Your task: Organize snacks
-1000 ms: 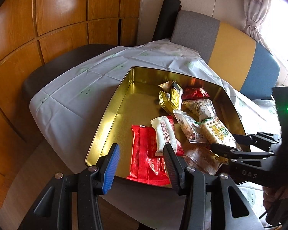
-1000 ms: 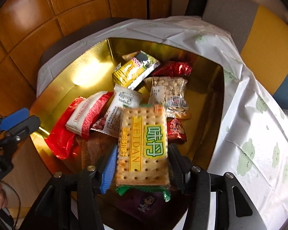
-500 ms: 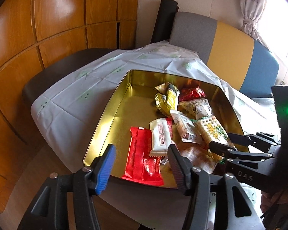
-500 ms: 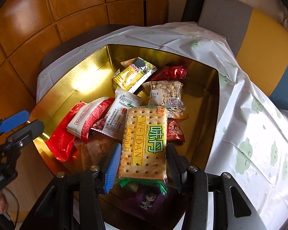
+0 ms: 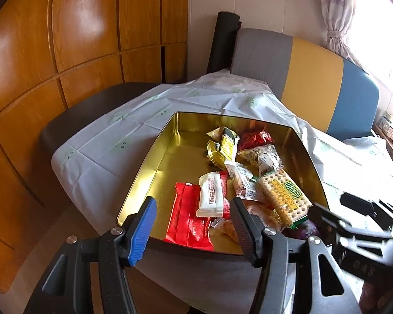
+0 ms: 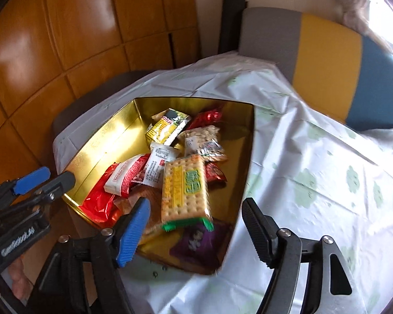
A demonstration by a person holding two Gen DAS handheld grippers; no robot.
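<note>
Released a moment ago, the cracker packet (image 6: 185, 189) now lies on the heap of snacks inside the gold tin (image 6: 97, 146), no longer pinched by the right tool (image 6: 194, 231), whose jaws have just been opening and now stand wide and empty over the tin's near rim. From the left wrist view the packet sits at about three o'clock in the tin. Over the near edge, the left tool (image 5: 194, 225) has also just been spreading, gaping with nothing held, above the red wrapper (image 5: 188, 222). A pale cloth covers the table (image 6: 314, 172).
</note>
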